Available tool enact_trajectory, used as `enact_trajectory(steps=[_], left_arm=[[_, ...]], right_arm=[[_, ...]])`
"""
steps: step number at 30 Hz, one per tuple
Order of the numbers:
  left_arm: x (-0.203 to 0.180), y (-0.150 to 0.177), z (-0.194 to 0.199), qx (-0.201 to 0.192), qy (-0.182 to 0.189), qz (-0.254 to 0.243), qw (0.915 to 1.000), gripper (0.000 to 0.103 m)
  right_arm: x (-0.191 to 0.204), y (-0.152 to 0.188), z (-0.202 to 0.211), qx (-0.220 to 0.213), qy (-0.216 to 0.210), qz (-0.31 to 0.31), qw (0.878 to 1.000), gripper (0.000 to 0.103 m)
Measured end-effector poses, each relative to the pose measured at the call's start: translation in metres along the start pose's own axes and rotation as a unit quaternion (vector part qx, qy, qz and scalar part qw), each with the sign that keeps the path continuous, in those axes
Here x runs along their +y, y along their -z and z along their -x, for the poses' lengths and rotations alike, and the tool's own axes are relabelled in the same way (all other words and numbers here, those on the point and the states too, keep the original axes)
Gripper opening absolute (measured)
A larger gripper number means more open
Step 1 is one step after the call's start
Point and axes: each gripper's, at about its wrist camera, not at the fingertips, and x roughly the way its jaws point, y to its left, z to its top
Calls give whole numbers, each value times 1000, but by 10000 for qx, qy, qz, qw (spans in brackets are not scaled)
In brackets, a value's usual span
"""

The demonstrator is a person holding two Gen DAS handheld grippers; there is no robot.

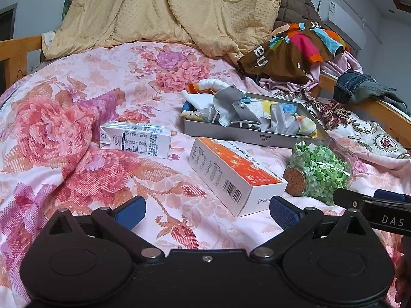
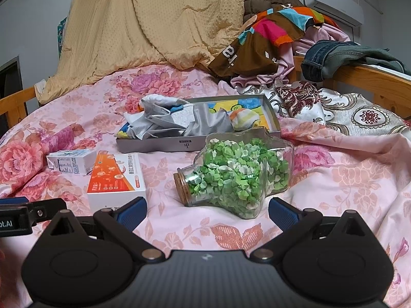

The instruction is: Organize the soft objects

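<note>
A shallow grey tray (image 1: 231,131) (image 2: 159,145) lies on the floral bedspread, holding a heap of soft items: grey and white cloths and masks (image 1: 232,104) (image 2: 179,120) and a striped sock (image 1: 307,125) (image 2: 244,118). My left gripper (image 1: 206,211) hovers low over the bed in front of the tray, open, with nothing between its blue pads. My right gripper (image 2: 206,211) is open too, just short of a glass bottle of green paper stars (image 2: 236,177) (image 1: 319,173). Each gripper shows at the edge of the other's view.
An orange and white box (image 1: 232,172) (image 2: 115,177) and a white carton (image 1: 136,141) (image 2: 72,164) lie on the bedspread. A tan quilt (image 1: 167,12) and piled clothes (image 1: 295,48) (image 2: 269,33) fill the back. Jeans (image 2: 334,56) hang on the wooden bed rail (image 2: 372,77).
</note>
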Motion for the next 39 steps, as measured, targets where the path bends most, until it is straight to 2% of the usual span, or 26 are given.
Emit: enact_trajectory(steps=[39], left_arm=[[3, 3, 0, 63, -52, 84, 9999, 102]], right_arm=[[1, 2, -2, 35, 1, 35, 10000, 103]])
